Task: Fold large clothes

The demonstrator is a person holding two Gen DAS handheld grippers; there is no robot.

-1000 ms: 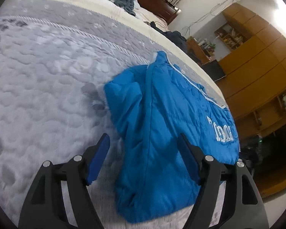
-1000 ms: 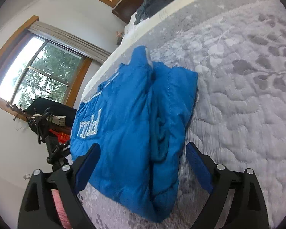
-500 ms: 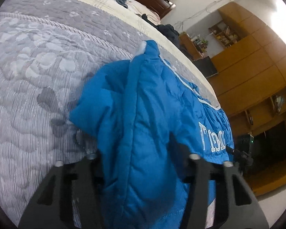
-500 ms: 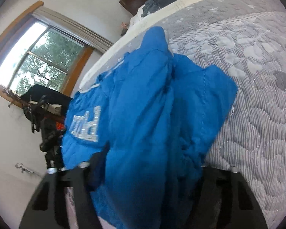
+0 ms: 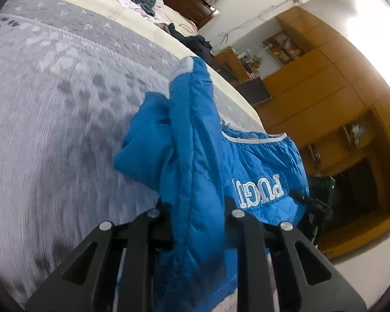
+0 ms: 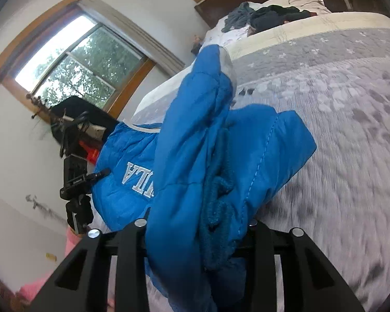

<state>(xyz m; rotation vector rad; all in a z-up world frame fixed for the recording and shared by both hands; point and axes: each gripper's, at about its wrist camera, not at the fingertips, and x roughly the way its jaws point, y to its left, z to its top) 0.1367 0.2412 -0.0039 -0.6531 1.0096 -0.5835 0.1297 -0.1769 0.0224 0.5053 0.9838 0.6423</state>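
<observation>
My left tongs [image 5: 197,223] and right tongs [image 6: 195,231] both pinch the near edge of the blue puffy jacket [image 5: 200,156] on the bed [image 5: 52,104]; it is soft, light, slippery, so I hold thick seams

I cannot see either gripper's fingertips: the blue jacket [image 5: 195,171] covers them. Its white lettering [image 6: 140,179] is partly folded under. The grey quilt [image 5: 52,135] is motion-blurred.
</observation>
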